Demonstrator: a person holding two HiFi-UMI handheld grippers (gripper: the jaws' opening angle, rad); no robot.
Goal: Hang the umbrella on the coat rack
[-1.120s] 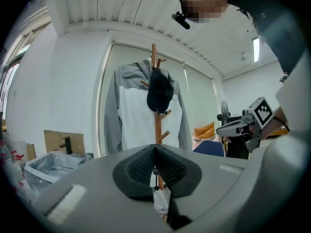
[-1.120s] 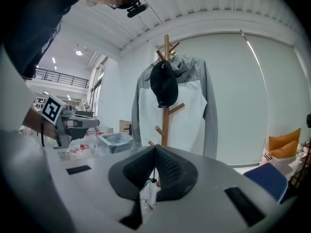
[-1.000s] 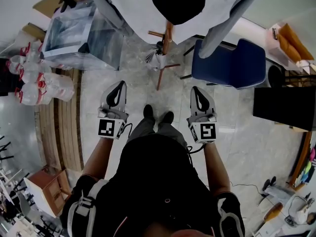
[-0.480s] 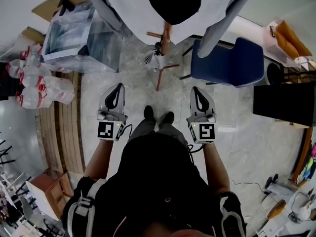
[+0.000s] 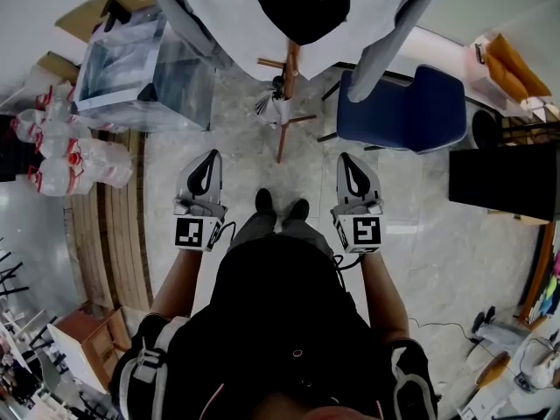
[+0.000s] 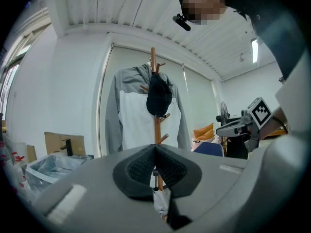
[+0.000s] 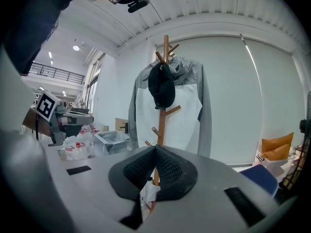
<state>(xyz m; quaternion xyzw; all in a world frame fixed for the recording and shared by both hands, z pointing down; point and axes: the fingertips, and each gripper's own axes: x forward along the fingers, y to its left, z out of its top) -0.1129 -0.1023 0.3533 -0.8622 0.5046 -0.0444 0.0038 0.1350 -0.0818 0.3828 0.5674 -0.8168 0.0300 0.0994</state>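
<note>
The umbrella (image 5: pixel 272 105), seemingly the pale folded bundle, sits on the floor at the foot of the wooden coat rack (image 5: pixel 292 59). A grey-and-white jacket (image 7: pixel 170 115) and a black cap (image 7: pixel 162 89) hang on the rack. The left gripper (image 5: pixel 212 153) and right gripper (image 5: pixel 349 160) face it from well back, fingers pressed together and holding nothing. A blue chair (image 5: pixel 404 112) stands beside the rack.
</note>
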